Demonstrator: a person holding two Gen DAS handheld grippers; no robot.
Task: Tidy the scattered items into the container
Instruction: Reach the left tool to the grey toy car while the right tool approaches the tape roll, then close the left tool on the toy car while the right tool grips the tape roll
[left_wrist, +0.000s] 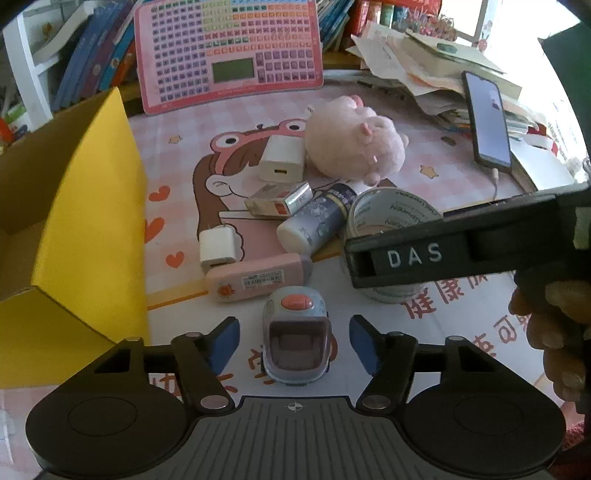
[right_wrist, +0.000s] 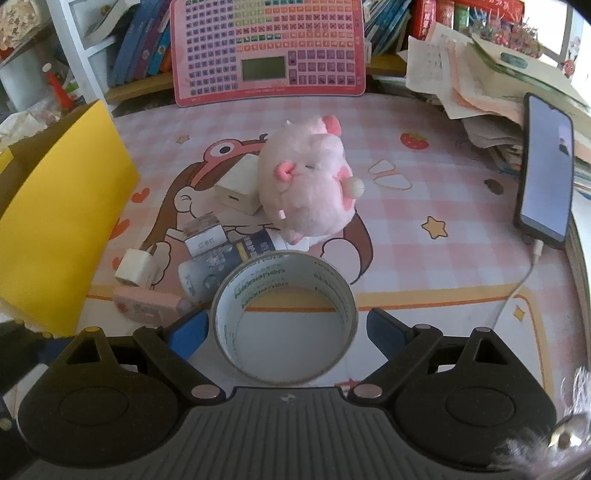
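My left gripper (left_wrist: 294, 341) is open, its blue pads either side of a small blue-grey clip device with an orange button (left_wrist: 295, 343) on the desk mat. My right gripper (right_wrist: 284, 326) is open around a roll of tape (right_wrist: 284, 317) that stands flat on the mat; its pads are beside the roll, slightly apart from it. The roll also shows in the left wrist view (left_wrist: 384, 221), partly hidden by the right gripper's body. The yellow cardboard box (left_wrist: 74, 236) stands open at the left. Scattered between are a pink plush pig (right_wrist: 306, 181), a bottle (left_wrist: 314, 221), a pink case (left_wrist: 258, 278), two white chargers and a small carton.
A pink keyboard toy (right_wrist: 269, 51) leans at the back. A phone (right_wrist: 546, 173) on a cable rests against a pile of papers and books (right_wrist: 480, 74) at the right. Bookshelves stand behind the desk.
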